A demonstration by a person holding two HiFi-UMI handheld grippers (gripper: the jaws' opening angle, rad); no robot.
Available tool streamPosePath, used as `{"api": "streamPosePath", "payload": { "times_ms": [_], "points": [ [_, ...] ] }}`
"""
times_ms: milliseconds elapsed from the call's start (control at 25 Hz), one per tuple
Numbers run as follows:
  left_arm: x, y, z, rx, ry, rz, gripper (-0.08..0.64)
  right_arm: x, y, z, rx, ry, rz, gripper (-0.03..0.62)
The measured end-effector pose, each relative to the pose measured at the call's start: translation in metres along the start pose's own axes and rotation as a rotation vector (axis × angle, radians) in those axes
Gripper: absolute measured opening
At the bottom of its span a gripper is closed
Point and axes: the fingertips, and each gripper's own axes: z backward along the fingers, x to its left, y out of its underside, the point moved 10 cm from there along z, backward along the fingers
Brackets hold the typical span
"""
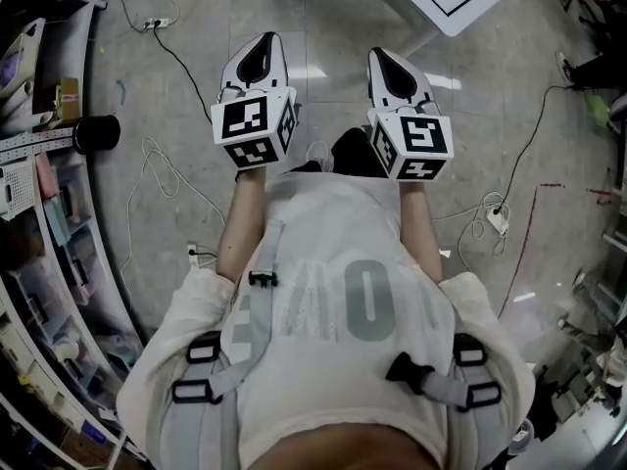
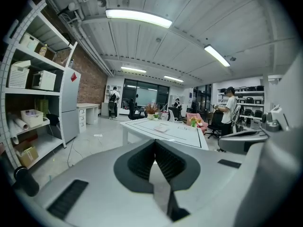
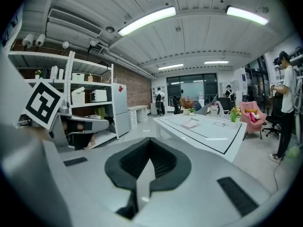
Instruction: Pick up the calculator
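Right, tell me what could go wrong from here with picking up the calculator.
1. Loose white and black cables trail across the grey floor underfoot: a trip hazard on the way to the white table.
2. Both the left hand-held gripper and right hand-held gripper are shut; either must open before reaching the flat pale calculator, or it may only shove it.
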Motion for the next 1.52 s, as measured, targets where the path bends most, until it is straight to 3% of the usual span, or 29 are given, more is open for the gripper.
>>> {"api": "streamPosePath", "payload": {
  "times_ms": [360,760,1080,1520],
  "points": [
    [0.007,-0.016,-0.045,-0.022,0.006,0.013,0.020,-0.021,-0.015,-0.034,-0.014,0.000,0.026,0.006],
    [0.017,-0.029,-0.118,-0.017,0.011,0.008,0.020,-0.061,-0.034,-0.117,-0.041,-0.035,0.006,0.006],
    [0.020,-0.057,-0.210,0.010,0.011,0.012,0.020,-0.124,-0.066,-0.191,-0.025,-0.028,-0.003,0.006],
    [0.016,-0.109,-0.377,0.022,0.063,0.017,0.020,-0.234,-0.113,-0.309,-0.004,0.000,-0.026,0.006]
  ]
}}
